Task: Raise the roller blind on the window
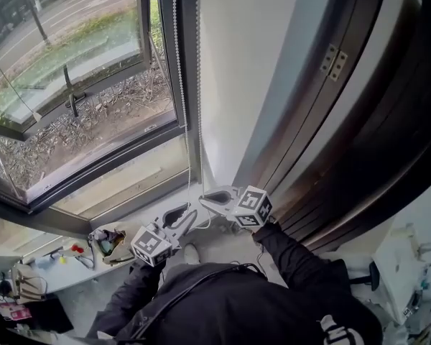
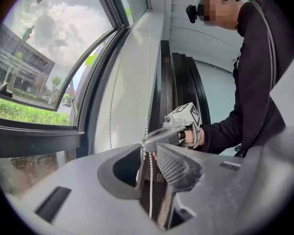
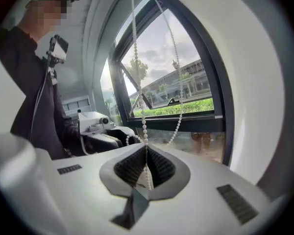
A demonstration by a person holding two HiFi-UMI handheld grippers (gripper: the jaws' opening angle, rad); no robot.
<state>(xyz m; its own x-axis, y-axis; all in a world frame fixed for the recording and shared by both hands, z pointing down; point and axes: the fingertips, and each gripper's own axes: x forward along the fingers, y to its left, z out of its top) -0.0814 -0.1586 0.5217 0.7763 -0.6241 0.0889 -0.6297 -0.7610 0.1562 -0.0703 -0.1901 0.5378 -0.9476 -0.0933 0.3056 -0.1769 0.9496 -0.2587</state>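
A white bead chain [image 1: 198, 63] hangs in two strands beside the window frame [image 1: 169, 85]. My right gripper [image 1: 205, 198] is shut on one strand low down; in the right gripper view the chain [image 3: 136, 72] runs straight up from the closed jaws [image 3: 146, 150]. My left gripper [image 1: 183, 214] sits just below and to the left of it. In the left gripper view the slack chain [image 2: 150, 190] dangles in the gap of the left gripper [image 2: 149, 152], with the right gripper [image 2: 146, 142] pinching the chain just beyond. The blind's fabric is not in view.
A tilted window sash with a black handle [image 1: 72, 103] stands at the left. A white wall reveal [image 1: 237, 70] and a dark door with a hinge [image 1: 334, 62] lie to the right. A cluttered desk [image 1: 104, 244] is at the lower left.
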